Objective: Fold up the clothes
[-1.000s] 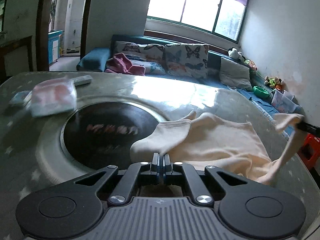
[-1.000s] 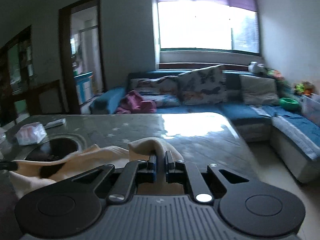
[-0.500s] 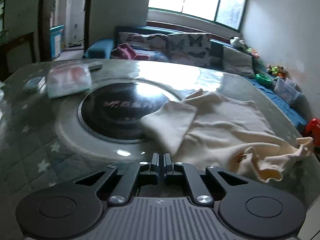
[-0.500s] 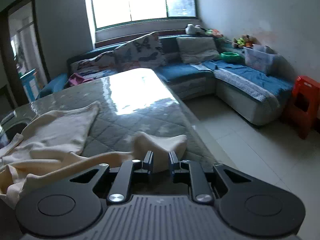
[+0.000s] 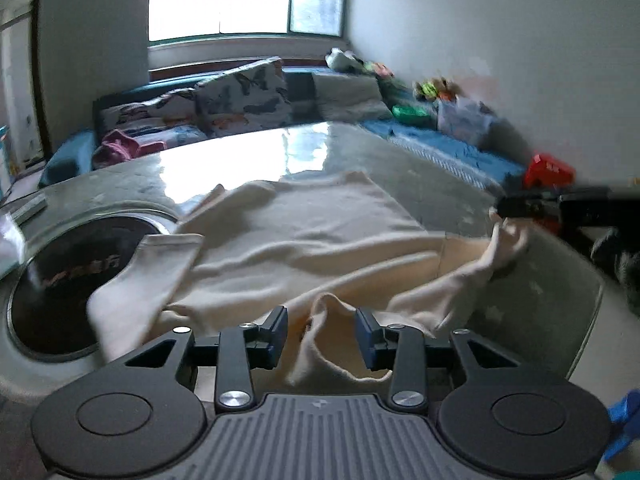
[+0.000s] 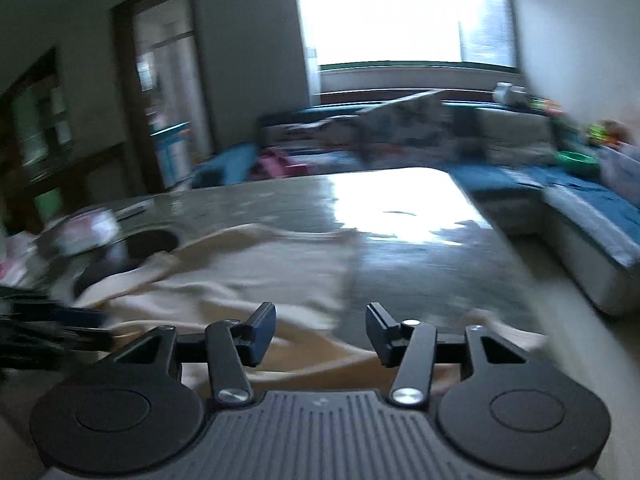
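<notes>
A cream garment (image 5: 304, 236) lies spread and rumpled across a grey quilted desk (image 5: 432, 184), one sleeve draped over a round black burner (image 5: 60, 280) set into the surface. The left gripper (image 5: 321, 334) hovers at the near hem, its jaws wide open with a raised fold of cloth standing between them, not pinched. In the right wrist view, the right gripper (image 6: 321, 330) also has its jaws apart, above the garment's near edge, holding nothing; the view is blurred. Beyond the desk, a blue sofa (image 5: 440, 144) with patterned cushions (image 5: 244, 100) sits under a bright window (image 5: 244, 0).
</notes>
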{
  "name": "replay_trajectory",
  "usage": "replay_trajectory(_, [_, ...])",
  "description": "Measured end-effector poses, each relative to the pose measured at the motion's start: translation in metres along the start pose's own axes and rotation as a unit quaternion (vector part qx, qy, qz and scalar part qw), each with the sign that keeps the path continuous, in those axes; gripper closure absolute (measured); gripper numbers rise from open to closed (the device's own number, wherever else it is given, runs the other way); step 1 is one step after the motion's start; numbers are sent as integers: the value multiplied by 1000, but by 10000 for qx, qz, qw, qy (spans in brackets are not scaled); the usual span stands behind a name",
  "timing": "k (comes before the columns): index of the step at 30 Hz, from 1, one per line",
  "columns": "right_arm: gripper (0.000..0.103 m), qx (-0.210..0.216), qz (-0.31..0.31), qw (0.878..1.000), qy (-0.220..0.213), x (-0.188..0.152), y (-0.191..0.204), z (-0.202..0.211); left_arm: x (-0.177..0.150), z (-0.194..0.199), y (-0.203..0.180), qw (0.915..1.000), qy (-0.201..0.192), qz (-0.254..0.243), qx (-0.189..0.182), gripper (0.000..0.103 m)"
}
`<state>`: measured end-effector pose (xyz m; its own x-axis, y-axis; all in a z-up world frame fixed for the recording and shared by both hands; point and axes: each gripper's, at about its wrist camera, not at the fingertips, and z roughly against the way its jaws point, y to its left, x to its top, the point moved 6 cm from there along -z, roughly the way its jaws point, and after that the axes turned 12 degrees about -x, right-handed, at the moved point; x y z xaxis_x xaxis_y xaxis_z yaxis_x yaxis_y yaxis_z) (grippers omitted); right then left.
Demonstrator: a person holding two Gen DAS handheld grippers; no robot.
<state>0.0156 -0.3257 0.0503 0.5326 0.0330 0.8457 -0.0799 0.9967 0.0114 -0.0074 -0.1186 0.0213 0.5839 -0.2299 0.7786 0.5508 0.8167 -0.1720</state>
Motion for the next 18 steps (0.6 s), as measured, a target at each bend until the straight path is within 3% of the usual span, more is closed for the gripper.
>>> replay_trajectory(1, [52, 111, 100, 9999, 7, 1, 10, 0, -2, -6, 2, 10000, 75, -2, 36, 67])
replay_trajectory(4, [51, 417, 387, 9984, 35, 4, 36, -2, -10, -14, 6, 9998, 213, 28, 44, 95])
replay_trajectory(5, [51, 488, 473, 9977, 49, 4, 43, -2, -12, -12, 6, 9998, 204, 40, -13, 99])
replay_trajectory(13, [51, 762, 1108, 9907, 184, 4, 76, -3, -27, 34, -15, 9953, -132, -541, -791, 100])
replay_trajectory(18, [52, 951, 1350, 9847, 561, -16, 89, -11, -40, 30, -16, 9930, 142, -673, -960, 100])
